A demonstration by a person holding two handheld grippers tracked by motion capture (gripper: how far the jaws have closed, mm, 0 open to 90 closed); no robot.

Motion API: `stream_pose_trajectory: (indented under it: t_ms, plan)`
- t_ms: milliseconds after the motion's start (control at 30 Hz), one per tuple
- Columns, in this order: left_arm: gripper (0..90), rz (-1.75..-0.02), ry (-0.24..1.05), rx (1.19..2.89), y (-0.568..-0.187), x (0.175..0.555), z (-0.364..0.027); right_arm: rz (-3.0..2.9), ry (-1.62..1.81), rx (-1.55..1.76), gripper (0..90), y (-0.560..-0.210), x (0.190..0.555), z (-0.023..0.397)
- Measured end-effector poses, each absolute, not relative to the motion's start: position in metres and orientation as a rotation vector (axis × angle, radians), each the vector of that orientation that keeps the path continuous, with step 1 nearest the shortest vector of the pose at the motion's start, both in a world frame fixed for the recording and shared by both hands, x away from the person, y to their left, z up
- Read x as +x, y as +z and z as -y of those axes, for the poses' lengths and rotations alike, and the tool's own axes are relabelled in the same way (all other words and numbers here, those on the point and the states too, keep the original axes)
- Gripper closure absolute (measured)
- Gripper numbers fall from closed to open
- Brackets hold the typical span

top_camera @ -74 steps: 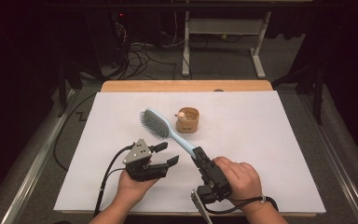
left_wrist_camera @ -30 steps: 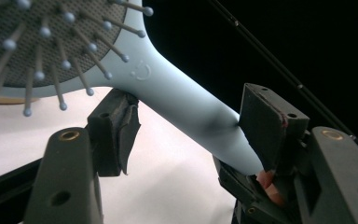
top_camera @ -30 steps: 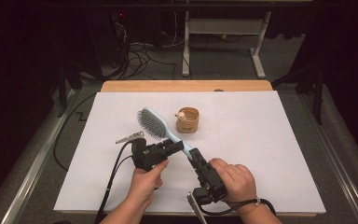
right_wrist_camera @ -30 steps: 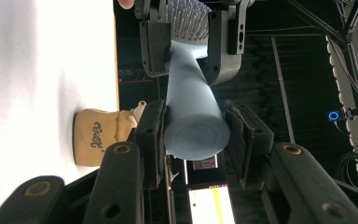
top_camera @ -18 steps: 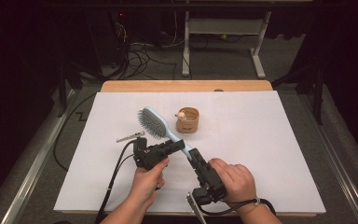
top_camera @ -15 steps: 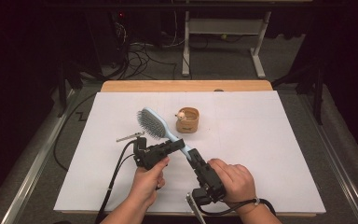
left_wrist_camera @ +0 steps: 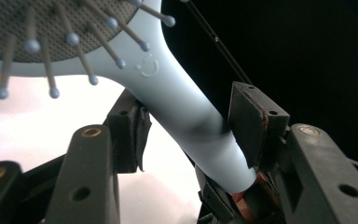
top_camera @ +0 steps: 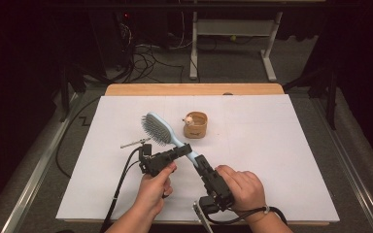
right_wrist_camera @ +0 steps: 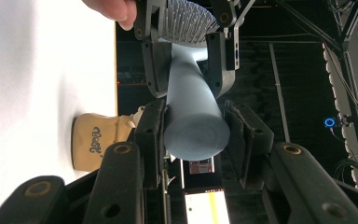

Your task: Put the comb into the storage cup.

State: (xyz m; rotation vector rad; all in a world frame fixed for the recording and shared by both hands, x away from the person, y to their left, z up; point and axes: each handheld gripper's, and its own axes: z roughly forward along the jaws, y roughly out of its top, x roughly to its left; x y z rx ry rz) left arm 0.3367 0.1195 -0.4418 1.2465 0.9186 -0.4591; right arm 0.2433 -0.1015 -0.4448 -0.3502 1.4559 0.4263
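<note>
The brush [top_camera: 161,132], pale blue, hangs above the sheet [top_camera: 272,160] near the middle of the high view, lifted clear of it. Its long axis runs diagonally: the bristled head points to the upper left of the frame, the handle end to the lower right.

The right gripper [top_camera: 200,162] clamps the butt of the handle; in the right gripper view both pads press on the round handle end [right_wrist_camera: 196,128]. The right hand [top_camera: 240,189] sits at lower centre-right, forearm entering from the bottom edge, gripper aimed up and left.

The left gripper [top_camera: 183,149] straddles the handle just below the head, and its jaws have just been closing. In the left gripper view the right pad touches the handle [left_wrist_camera: 191,126], while the left one stands slightly off it. The left hand [top_camera: 153,187] comes in from the bottom, left of centre, knuckles up.

A small tan pouch [top_camera: 195,124] lies on the sheet just right of the brush head. The white sheet covers a wooden table [top_camera: 194,89]; beyond it are dark floor, cables and a white frame's legs.
</note>
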Motion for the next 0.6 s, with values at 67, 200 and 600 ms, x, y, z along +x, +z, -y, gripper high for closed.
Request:
stream_pose_trajectory:
  t_ms: [67,200,600]
  plan:
    - [50.5,-0.916,-0.474,1.234,-0.4426,0.3371,-0.1197,-1.456,0.424,-0.350,61.8,-0.4447,0.2432,0.1012]
    - [52.6,-0.921,-0.500,1.216,-0.4450,0.3378,-0.1205,-1.463,0.421,-0.347,61.8,-0.4449,0.2439,0.1014]
    - [61.5,-0.894,-0.481,1.198,-0.4436,0.3345,-0.1203,-1.475,0.410,-0.344,60.4,-0.4482,0.2440,0.0994]
